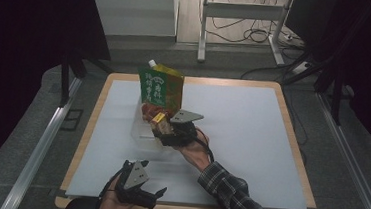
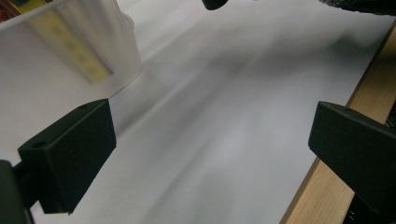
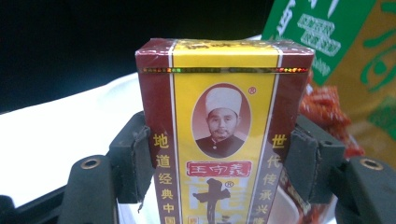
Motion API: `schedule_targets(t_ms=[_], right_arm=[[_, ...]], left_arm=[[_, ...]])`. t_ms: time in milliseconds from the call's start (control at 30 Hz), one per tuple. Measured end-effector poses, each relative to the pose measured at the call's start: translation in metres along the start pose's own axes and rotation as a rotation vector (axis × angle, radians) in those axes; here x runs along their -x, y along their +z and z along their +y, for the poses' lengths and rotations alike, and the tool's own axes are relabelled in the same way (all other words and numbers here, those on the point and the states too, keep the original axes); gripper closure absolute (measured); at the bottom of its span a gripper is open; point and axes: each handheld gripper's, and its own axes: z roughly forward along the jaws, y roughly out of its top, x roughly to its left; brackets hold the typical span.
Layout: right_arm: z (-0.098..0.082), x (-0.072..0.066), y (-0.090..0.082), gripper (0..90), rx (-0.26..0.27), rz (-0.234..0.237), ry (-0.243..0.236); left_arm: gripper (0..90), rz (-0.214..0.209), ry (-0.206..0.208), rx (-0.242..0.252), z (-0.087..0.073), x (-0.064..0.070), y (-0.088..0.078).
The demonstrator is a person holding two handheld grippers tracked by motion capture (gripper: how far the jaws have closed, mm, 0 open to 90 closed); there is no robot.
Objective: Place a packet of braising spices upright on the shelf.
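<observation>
My right gripper (image 3: 219, 163) clamps the maroon-and-yellow carton (image 3: 219, 140) by its narrow sides, just before the green pouch (image 1: 160, 87); light, crushable card, so grip gently. Left gripper (image 1: 139, 188), jaws apart, holds nothing.

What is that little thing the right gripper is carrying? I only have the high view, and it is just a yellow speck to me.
Observer: In the right gripper view it is a maroon and yellow box with a printed portrait, clamped by the right gripper on both sides.
Operator: And what is behind it?
Observer: A green and yellow pouch, with something red and crinkly beside the box.
Operator: Is the other gripper holding anything?
Observer: No. The left gripper view shows the left gripper with its jaws wide apart above the white mat, nothing between them.
</observation>
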Motion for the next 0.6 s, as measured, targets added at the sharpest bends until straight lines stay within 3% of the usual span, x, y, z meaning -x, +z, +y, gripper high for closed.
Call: schedule_targets(t_ms=[333, 600], right_arm=[[-0.0046, 0.0053, -0.0049, 32.0, -0.040, 0.010, 0.039], [0.0037, 0.0027, -0.0059, 23.5, -0.085, 0.009, 0.009]], left_arm=[[0.9, 0.000, 0.004, -0.002, 0.0001, 0.0001, 0.0002], [1.1, 0.004, 0.009, 0.009, 0.0005, 0.0000, -0.0011]])
